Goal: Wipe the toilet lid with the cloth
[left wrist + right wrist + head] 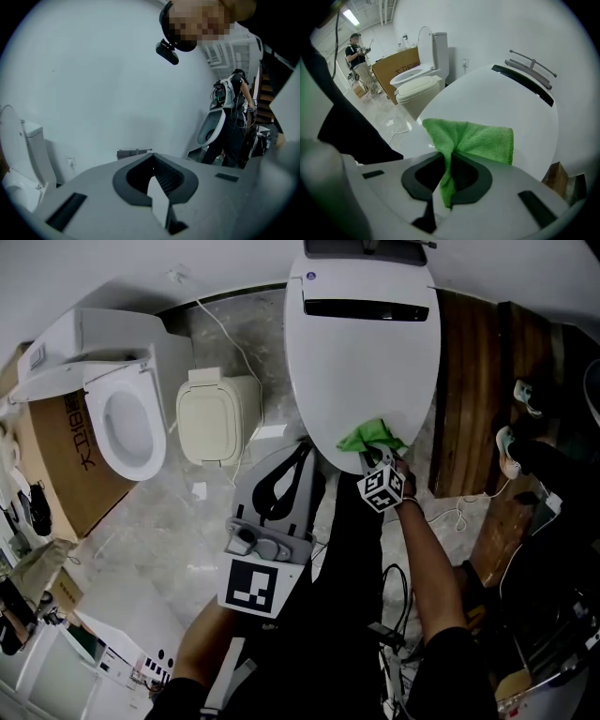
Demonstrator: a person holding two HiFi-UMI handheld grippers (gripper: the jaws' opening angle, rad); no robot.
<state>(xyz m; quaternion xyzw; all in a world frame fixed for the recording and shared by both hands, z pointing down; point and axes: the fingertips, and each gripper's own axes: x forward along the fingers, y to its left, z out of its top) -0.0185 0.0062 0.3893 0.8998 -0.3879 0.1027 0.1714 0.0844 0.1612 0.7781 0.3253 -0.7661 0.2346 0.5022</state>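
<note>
The white closed toilet lid (366,343) fills the top middle of the head view and lies ahead in the right gripper view as the lid (497,103). A green cloth (372,436) rests on the lid's near edge. My right gripper (375,458) is shut on the cloth (480,138), which fans out beyond the right gripper (449,157) and hangs down between its jaws. My left gripper (302,454) is held just left of the lid's front, off its surface. The left gripper (153,165) points at a bare wall with its jaws together and nothing in them.
A second toilet (127,418) with its seat open stands at the left, a beige closed one (217,413) beside it, and a cardboard box (61,460) further left. Wooden boards (478,381) stand right of the lid. Cables (459,517) lie on the floor. Another person (232,122) stands farther off.
</note>
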